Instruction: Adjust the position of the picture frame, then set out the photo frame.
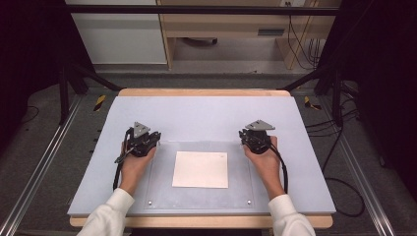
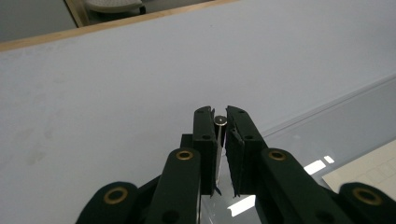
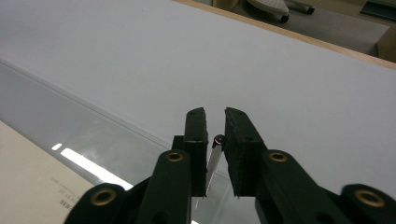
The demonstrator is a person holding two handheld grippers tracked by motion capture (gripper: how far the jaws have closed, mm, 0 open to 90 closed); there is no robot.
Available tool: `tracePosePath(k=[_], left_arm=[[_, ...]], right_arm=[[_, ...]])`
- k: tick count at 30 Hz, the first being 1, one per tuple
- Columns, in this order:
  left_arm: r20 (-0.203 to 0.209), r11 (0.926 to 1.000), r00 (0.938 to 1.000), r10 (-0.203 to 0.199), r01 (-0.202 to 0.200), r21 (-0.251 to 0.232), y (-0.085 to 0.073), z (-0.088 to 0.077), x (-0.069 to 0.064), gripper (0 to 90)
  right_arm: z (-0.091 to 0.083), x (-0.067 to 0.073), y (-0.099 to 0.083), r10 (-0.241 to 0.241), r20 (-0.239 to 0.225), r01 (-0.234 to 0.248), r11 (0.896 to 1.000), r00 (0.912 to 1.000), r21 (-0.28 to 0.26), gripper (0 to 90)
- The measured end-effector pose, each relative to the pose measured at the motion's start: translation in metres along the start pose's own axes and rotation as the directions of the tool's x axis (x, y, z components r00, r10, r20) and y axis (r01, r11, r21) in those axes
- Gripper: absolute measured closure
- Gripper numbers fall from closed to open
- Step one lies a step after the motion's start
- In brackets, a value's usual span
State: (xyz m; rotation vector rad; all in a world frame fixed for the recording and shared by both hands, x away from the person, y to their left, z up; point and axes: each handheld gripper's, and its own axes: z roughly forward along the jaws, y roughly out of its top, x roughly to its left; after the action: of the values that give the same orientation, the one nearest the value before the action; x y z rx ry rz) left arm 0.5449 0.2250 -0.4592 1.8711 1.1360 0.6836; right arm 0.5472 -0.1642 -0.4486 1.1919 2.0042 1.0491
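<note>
Each tool, left [image 1: 141, 139] and right [image 1: 256, 137], is pinched tight on a corner post [image 2: 220, 122] of the clear sheet [image 1: 162, 169], probably to lift it off the paper [image 1: 200, 169].

1. A pale grey-blue mat [image 1: 206, 115] covers most of the surface [image 1: 196, 92], whose wooden edge shows at 12 o'clock.
2. Past that edge, at 12 o'clock, stands a light wooden desk [image 1: 226, 24] with cables [image 1: 302, 44] hanging at its 3 o'clock side.
3. A white cabinet [image 1: 118, 34] stands at 11 o'clock.
4. Black frame bars [image 1: 196, 10] cross the top and slant down at both sides.
5. Metal rails [image 1: 39, 167] run along the grey floor [image 1: 29, 147] at 9 and 3 o'clock.
6. Yellow-and-black tape [image 1: 100, 102] marks the floor at 10 o'clock.
</note>
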Motion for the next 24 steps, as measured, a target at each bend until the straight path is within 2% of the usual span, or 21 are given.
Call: tracePosePath(k=[5,10,11,17,18,24], left_arm=[[-0.002,1.0,1.0,0.004,-0.004,0.002,0.0,0.001,0.0,84.3],[0.012,0.9998,0.9999,-0.002,0.002,0.019,0.002,0.001,0.002,84.8],[0.013,0.9989,0.9999,-0.005,0.005,0.046,0.006,0.001,0.002,84.9],[0.027,0.9963,0.9996,-0.004,0.002,0.086,0.012,0.002,0.004,85.0],[0.031,0.9944,0.9995,-0.004,0.001,0.106,0.014,0.003,0.005,85.1],[0.044,0.9894,0.999,-0.005,-0.002,0.145,0.02,0.005,0.007,85.2]], right_arm=[[0.002,0.0,-0.001,-0.004,0.014,0.004,1.0,0.9999,0.009,84.3],[0.003,-0.003,0.0,0.021,-0.008,-0.02,1.0,0.9998,0.015,85.5],[0.003,-0.003,0.002,0.028,-0.013,-0.027,0.999,0.9995,0.03,85.6],[0.005,-0.005,0.007,0.03,-0.027,-0.028,0.997,0.9992,0.068,85.9],[0.005,-0.006,0.01,0.034,-0.03,-0.031,0.996,0.9989,0.089,86.0],[0.007,-0.007,0.015,0.046,-0.031,-0.042,0.99,0.9984,0.133,86.1]])
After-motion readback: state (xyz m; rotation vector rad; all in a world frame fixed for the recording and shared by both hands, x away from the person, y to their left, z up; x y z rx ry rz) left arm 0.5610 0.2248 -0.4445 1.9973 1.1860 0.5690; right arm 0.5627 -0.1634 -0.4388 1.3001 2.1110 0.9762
